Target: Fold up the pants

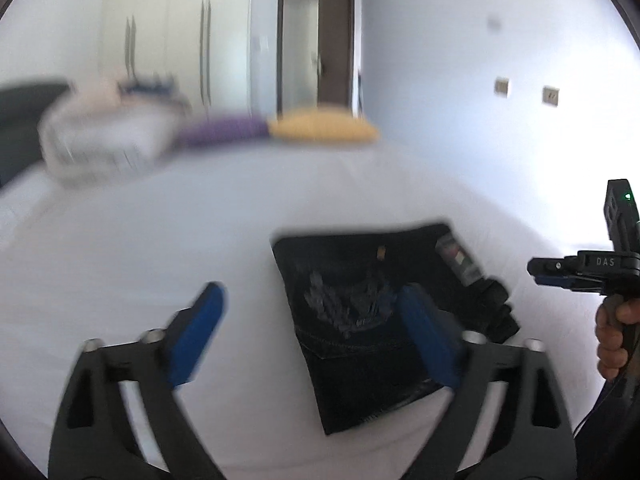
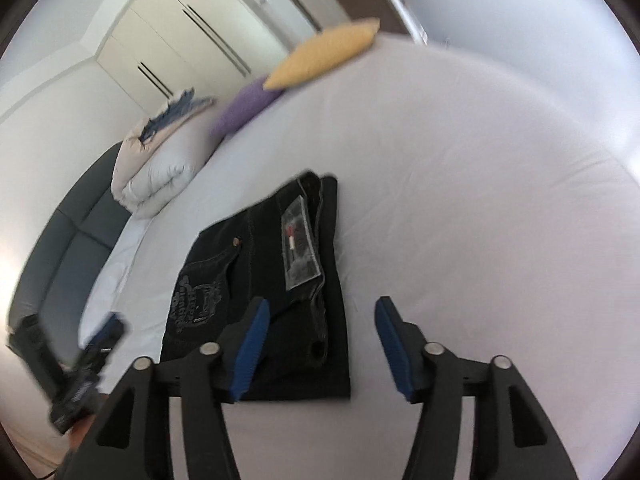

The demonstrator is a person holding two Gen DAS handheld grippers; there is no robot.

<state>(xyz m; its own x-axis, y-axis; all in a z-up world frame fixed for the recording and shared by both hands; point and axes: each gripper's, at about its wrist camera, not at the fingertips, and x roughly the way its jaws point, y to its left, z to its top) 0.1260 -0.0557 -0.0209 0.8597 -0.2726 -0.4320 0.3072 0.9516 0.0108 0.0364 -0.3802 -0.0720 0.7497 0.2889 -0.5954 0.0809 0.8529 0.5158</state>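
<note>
The pants [image 2: 264, 280] lie folded into a compact dark rectangle on the white bed [image 2: 480, 200]. Both the left tool [image 1: 312, 332] and right tool [image 2: 320, 344] are spread wide above it, gripping nothing. Yellow pillow [image 2: 324, 52], purple pillow [image 2: 244, 108] and folded duvet [image 2: 160, 172] line the far edge, before cream wardrobes [image 1: 168, 40].

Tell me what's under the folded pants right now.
The folded pants lie flat on the white bed sheet, which shows all around them. Anything directly beneath them is covered, so I can't tell.
</note>
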